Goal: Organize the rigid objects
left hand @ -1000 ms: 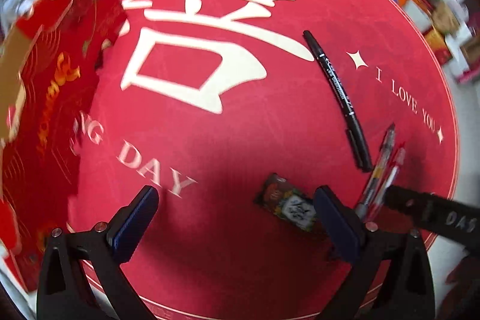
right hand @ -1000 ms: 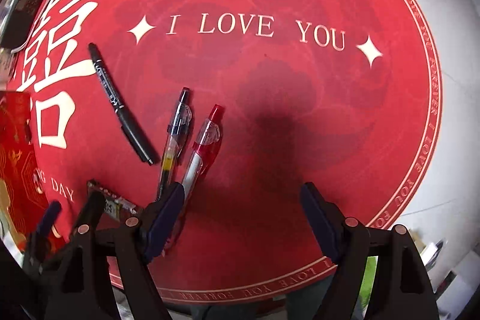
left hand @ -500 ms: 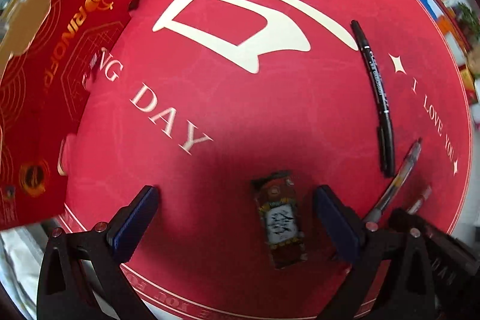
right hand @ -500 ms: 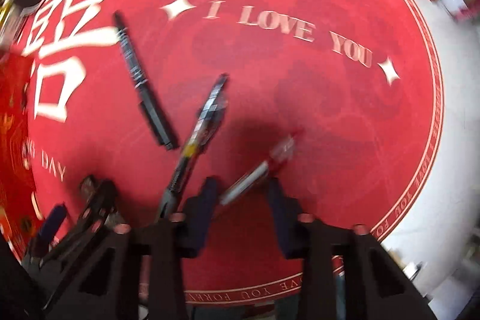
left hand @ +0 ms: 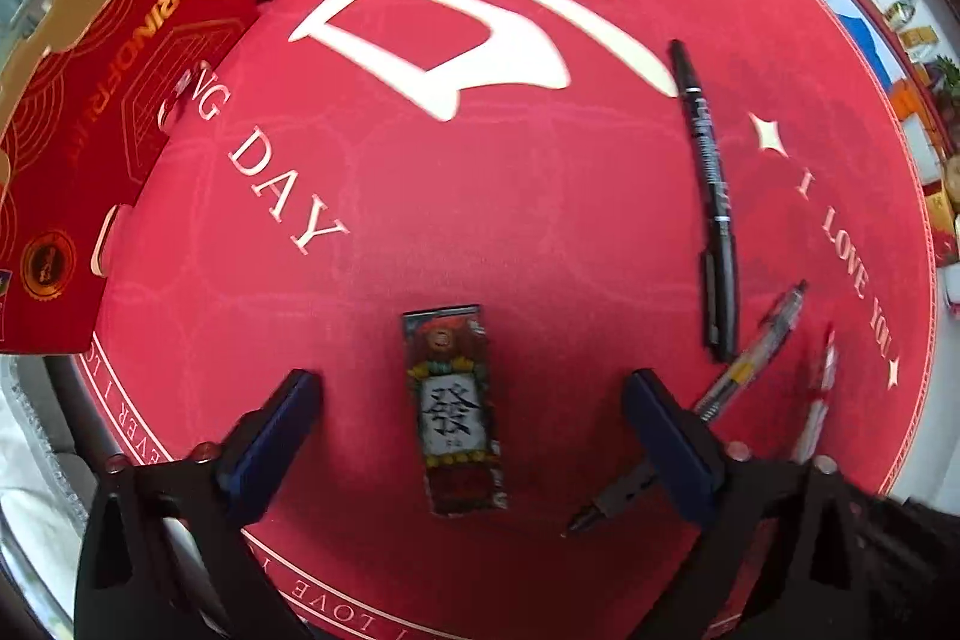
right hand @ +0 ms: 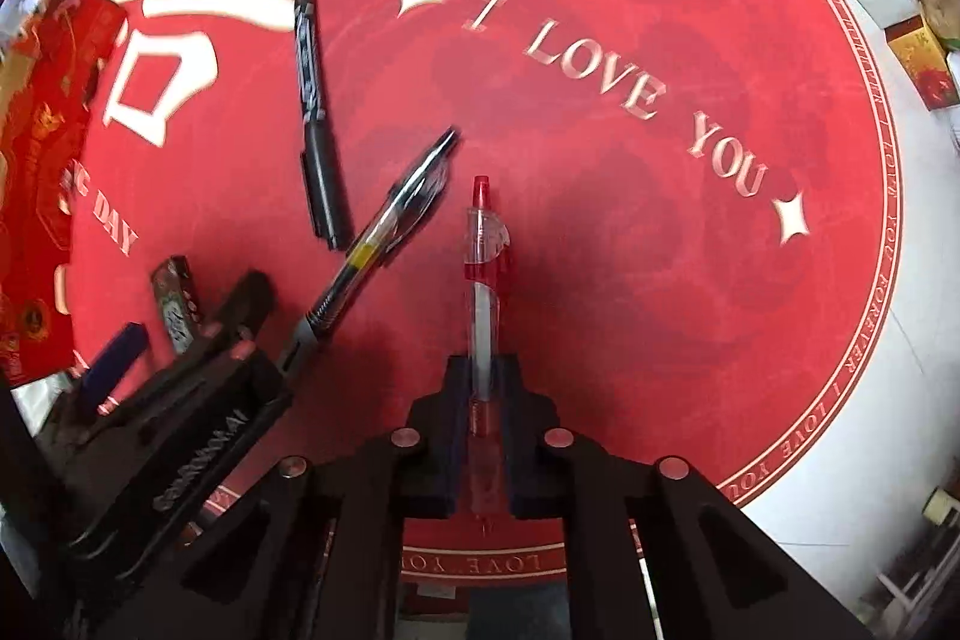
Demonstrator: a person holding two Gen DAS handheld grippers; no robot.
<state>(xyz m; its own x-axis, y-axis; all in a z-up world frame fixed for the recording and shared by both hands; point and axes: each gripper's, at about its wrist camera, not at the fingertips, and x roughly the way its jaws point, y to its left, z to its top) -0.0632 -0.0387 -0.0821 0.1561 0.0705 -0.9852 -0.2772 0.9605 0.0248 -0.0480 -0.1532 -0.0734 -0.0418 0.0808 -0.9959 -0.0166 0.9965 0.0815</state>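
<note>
The right tool [right hand: 480, 388] is pinching the red pen [right hand: 483, 268] low on its barrel, fingers pressed together on the clear section below the red grip, so the pen sticks straight out ahead, its clicker end pointing toward the middle of the round tabletop [right hand: 690, 280]. The blur makes it hard to say whether the pen is clear of the red mat or just resting on it.

The left tool [left hand: 471, 415] is spread wide and holds nothing. It straddles a small printed box [left hand: 456, 406] that lies flat near the tabletop's near edge, the long sides lined up with the fingers [left hand: 270, 430] but touching neither.

Just to the right lie the clear black gel pen [left hand: 738, 376] and the black marker [left hand: 708, 196], ends close together, the marker reaching toward the centre. A red gift carton [left hand: 90, 130] sits at the left edge.

All of these look light and stiff. The pens are smooth, round plastic, apt to roll or pivot in a two-finger pinch, so a hold near mid-barrel or on the rubbery grip should steady them. The box offers flat parallel faces; closing across its narrow width looks safest, gently, since thin card can dent.
</note>
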